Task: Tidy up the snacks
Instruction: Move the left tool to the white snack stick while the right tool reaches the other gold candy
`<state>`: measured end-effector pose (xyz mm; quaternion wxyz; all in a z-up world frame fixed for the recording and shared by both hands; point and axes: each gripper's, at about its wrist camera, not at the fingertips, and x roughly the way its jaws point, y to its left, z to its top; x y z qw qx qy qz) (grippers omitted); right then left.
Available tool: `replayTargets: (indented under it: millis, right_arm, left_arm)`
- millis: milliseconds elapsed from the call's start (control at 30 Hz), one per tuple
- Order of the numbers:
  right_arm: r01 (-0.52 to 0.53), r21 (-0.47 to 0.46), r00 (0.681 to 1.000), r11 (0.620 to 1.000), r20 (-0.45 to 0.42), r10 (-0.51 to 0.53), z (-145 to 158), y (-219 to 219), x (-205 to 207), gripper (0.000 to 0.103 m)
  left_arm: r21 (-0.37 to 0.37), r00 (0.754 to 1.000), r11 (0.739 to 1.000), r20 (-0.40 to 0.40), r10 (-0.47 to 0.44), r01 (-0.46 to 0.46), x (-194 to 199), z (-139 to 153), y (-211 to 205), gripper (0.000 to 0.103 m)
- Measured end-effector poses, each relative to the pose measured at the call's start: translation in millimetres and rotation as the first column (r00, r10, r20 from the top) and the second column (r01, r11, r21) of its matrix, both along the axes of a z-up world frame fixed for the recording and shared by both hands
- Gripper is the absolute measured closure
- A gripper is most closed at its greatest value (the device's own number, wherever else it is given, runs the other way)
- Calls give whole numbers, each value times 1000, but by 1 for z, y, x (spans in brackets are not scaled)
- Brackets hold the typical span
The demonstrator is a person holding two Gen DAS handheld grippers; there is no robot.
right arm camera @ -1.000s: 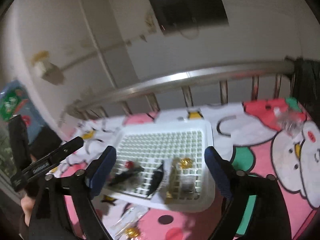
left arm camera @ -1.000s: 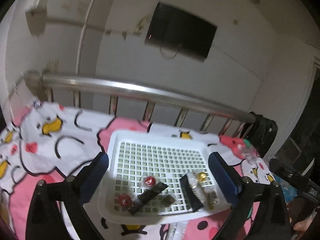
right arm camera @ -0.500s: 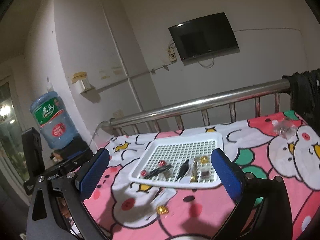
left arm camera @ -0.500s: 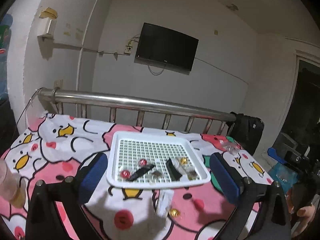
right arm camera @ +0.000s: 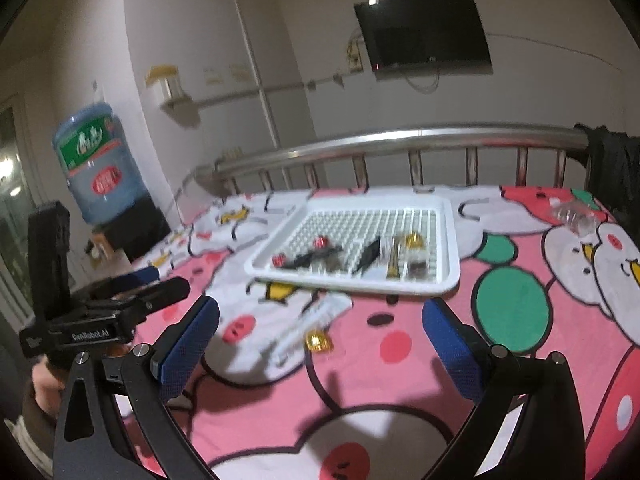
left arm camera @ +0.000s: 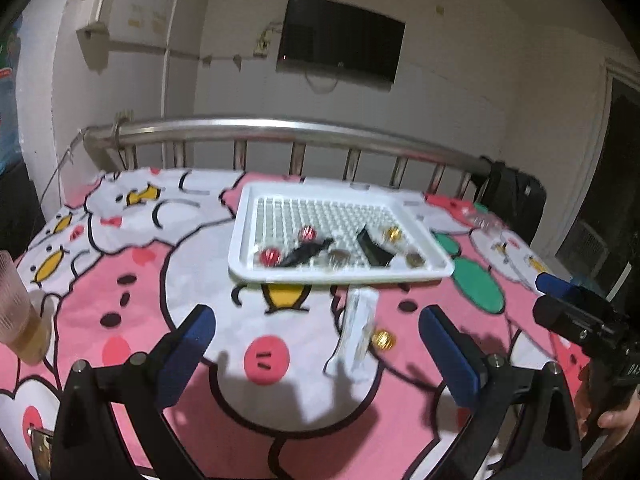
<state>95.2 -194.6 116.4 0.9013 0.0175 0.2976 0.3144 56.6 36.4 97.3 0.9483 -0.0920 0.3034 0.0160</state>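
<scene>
Presently, the white perforated plastic tray (left arm camera: 435,240) on the pink cartoon-print bedspread (left arm camera: 200,280) holds most snacks: red-wrapped sweets (left arm camera: 308,233), dark wrappers, a gold piece. Outstanding, by my judgement: the clear long packet (left arm camera: 356,330) and the gold foil-wrapped candy (left arm camera: 383,339) touching it, both just short of the tray's near rim. Left gripper (left arm camera: 316,344) and right gripper (right arm camera: 320,332) both stand wide and empty. Open cloth surrounds both items; the steel bed rail (left arm camera: 280,128) lies well beyond.
</scene>
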Motion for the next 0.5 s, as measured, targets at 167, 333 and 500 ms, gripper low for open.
replayTargets:
  millis: [167,333,500]
  right_arm:
    - [-18,-62,996,998,-93,12,-36,14,15,0]
    - [-60,-125,987,990,-156,40,-66,33,29,1]
    - [-93,-186,981,978,-184,58,-82,47,36,4]
  left_arm:
    - [14,996,1000,-93,7,-6,11,-26,1,0]
    - [12,988,1000,-156,2,0,20,-45,2,0]
    - [2,978,1000,-207,11,-11,27,-59,8,0]
